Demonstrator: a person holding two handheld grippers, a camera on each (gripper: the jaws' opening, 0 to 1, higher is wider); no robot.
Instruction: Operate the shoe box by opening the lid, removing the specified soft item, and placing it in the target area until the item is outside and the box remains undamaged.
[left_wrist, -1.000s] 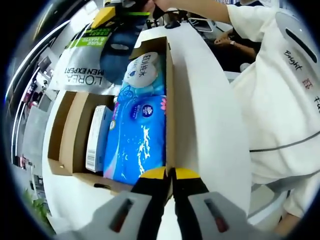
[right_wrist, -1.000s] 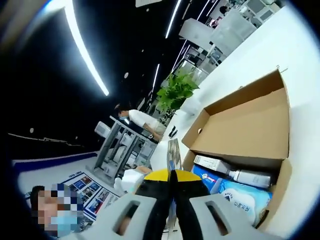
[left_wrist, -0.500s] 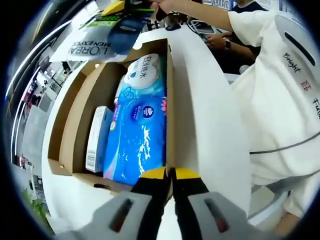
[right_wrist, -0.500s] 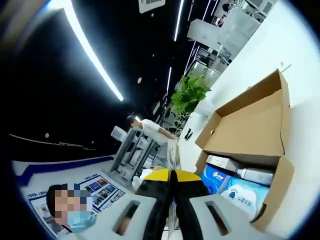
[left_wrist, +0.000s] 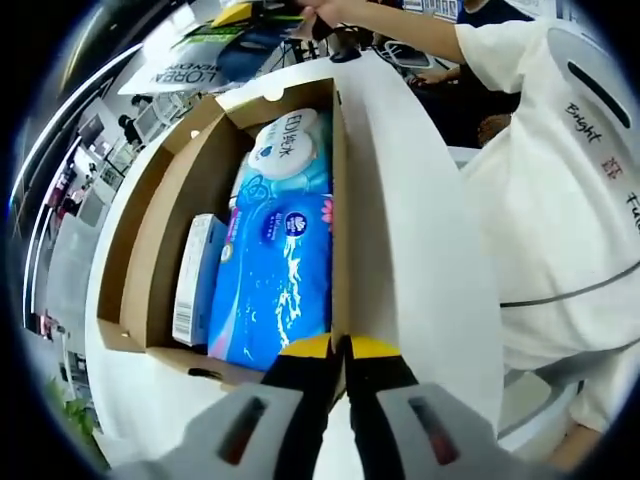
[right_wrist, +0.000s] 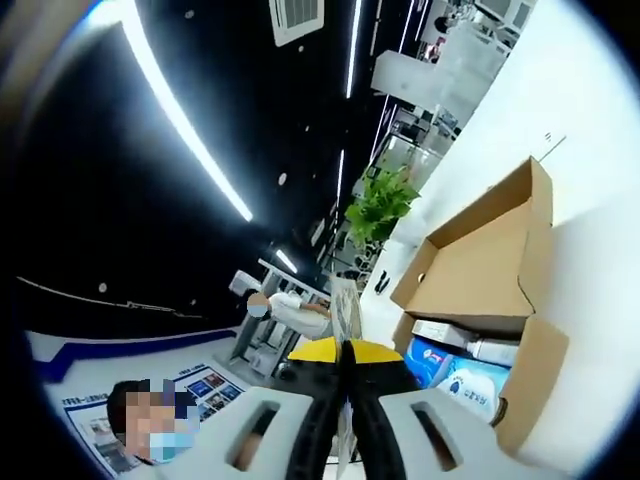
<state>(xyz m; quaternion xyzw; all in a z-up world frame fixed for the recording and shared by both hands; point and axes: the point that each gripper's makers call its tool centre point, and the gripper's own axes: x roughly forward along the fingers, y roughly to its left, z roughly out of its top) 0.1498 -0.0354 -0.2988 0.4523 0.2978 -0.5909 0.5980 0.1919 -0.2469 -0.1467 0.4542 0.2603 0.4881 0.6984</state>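
In the left gripper view, my left gripper (left_wrist: 338, 347) sits with its 2 yellow-tipped jaws pressed together, their tips at the near edge of the open shoe box (left_wrist: 150, 270), on its right-hand wall. Whether they pinch the cardboard I cannot tell. The box lies on a white table (left_wrist: 420, 260). Inside it I see a blue wipes pack (left_wrist: 275, 290) along the right wall, a second pack with a white round label (left_wrist: 285, 140) beyond it, and a slim white carton (left_wrist: 193, 275) to their left. Past the far end of the box a flat sachet (left_wrist: 215, 60) printed L'OREAL hangs in the air above the table. A person in a white shirt (left_wrist: 560, 200) stands at the right.

In the right gripper view, my right gripper (right_wrist: 343, 352) is clamped on the sachet (right_wrist: 346, 310), seen edge-on rising between the jaws. The shoe box (right_wrist: 480, 290) is lower right with its lid up, and a green plant (right_wrist: 385, 200) stands behind.
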